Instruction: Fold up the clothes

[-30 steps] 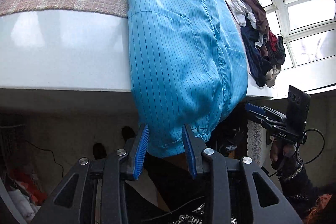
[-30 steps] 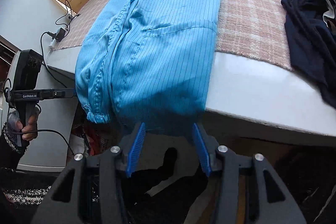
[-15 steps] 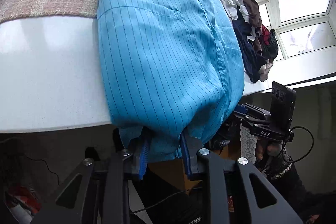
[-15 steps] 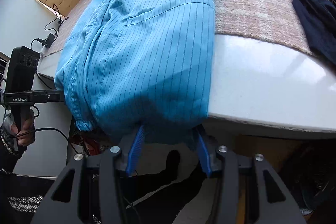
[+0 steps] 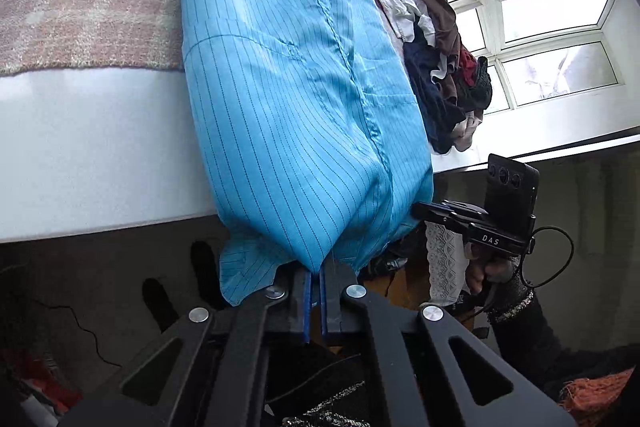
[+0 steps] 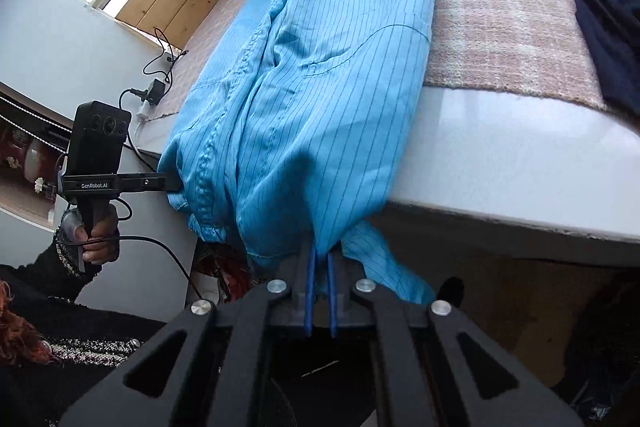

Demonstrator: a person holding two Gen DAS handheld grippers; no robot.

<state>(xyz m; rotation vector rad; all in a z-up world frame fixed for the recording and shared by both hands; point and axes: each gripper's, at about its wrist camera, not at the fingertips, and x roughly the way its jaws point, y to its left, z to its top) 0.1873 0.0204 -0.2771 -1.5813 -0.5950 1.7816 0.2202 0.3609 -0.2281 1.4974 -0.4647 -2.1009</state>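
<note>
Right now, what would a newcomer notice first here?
A bright blue striped garment runs down the table's middle and hangs over the near edge. Both the left gripper and right gripper are clamped on its hanging hem. A heap of dark clothes sits by the window.

Blue pinstriped garment [image 5: 296, 99] — lengthwise on the table, hem overhanging.

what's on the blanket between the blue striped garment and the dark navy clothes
Nothing: in the right wrist view only bare pink plaid blanket lies between the blue striped garment and the navy clothes.
</note>
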